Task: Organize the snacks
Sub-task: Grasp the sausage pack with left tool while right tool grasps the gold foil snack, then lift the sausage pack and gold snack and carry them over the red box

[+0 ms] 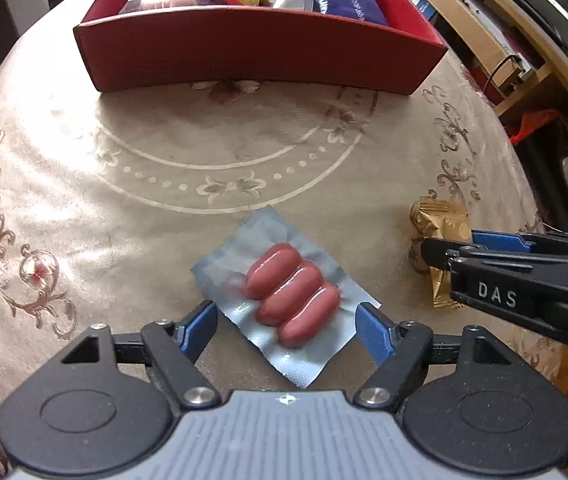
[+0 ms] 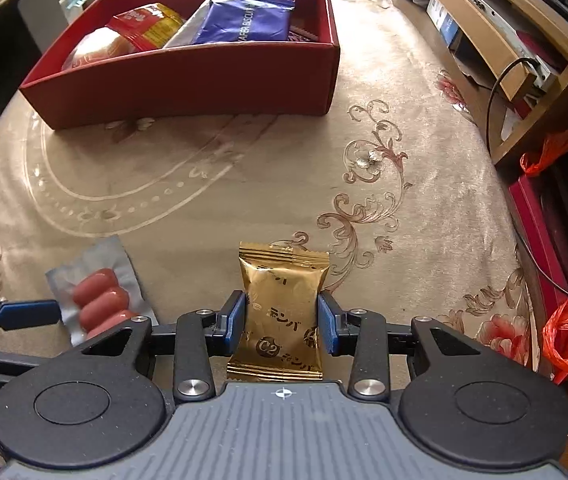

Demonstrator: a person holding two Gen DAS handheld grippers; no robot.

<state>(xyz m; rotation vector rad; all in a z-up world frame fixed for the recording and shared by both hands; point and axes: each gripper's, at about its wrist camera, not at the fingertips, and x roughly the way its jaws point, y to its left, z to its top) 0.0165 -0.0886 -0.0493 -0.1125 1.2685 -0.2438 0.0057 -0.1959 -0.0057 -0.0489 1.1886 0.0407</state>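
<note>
Clear vacuum pack of three pink sausages (image 1: 290,300) lies flat on beige floral tablecloth (image 1: 144,200), between spread pads of left gripper (image 1: 288,330), untouched; long axis diagonal to jaw line. Right gripper (image 2: 282,320) is clamped on gold foil snack sachet (image 2: 282,300). Red cardboard box (image 2: 188,80) sits well ahead.

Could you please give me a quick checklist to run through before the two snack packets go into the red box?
1. Right claw shut on the gold packet: ok, both pads press its sides.
2. Left claw gripping the sausage pack: not ok, jaws open, pads astride it.
3. Sausage pack flat on the tablecloth: ok.
4. Red box has free room: cannot tell, several packets already fill the visible part.
5. Path to the box clear: ok, only bare cloth lies between.
</note>
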